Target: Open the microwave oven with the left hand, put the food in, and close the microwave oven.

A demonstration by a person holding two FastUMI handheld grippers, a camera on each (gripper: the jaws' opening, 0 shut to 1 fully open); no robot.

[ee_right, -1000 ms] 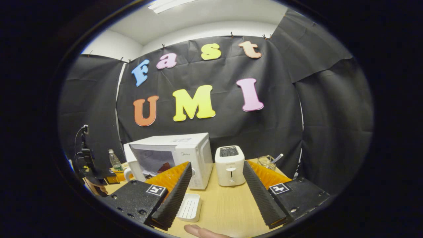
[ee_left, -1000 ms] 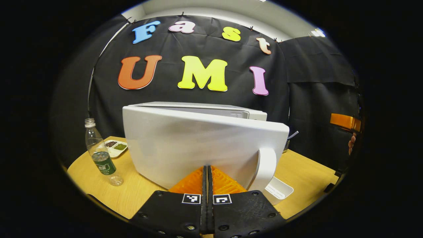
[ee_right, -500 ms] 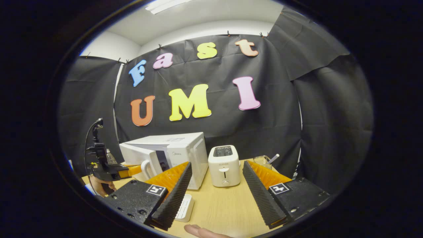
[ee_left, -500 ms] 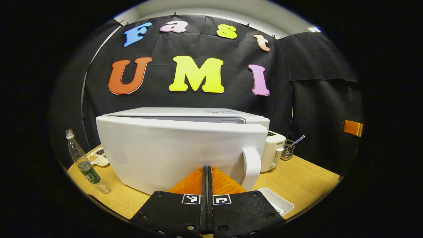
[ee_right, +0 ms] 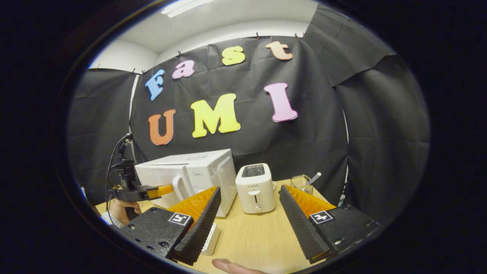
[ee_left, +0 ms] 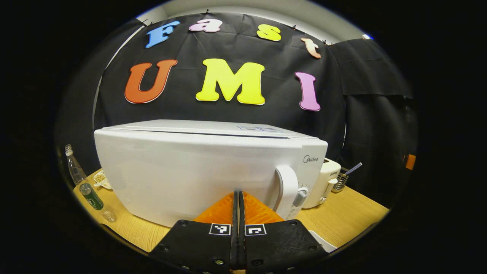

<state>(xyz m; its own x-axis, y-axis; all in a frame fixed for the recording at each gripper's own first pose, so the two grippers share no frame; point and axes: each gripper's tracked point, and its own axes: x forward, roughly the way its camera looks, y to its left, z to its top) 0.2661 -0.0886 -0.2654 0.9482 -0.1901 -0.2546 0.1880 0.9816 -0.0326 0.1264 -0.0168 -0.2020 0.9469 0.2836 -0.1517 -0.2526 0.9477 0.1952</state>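
The white microwave stands close in front in the left gripper view. Its door lies flat against the body, with a thin dark seam along the top edge. The door handle is on the right, beside the dial. My left gripper is shut on nothing, its tips at the lower door face. In the right gripper view the microwave sits at the left, and the left gripper points at its door near the handle. My right gripper hangs open and empty above the table. The food is hidden behind the door.
A white toaster stands right of the microwave, a wire basket with a straw behind it. A white tray lies near the front edge. A bottle and a snack dish sit left of the microwave.
The microwave door has swung from well ajar to flat against the oven, with my shut left gripper following it in. The right gripper has stayed open and almost still.
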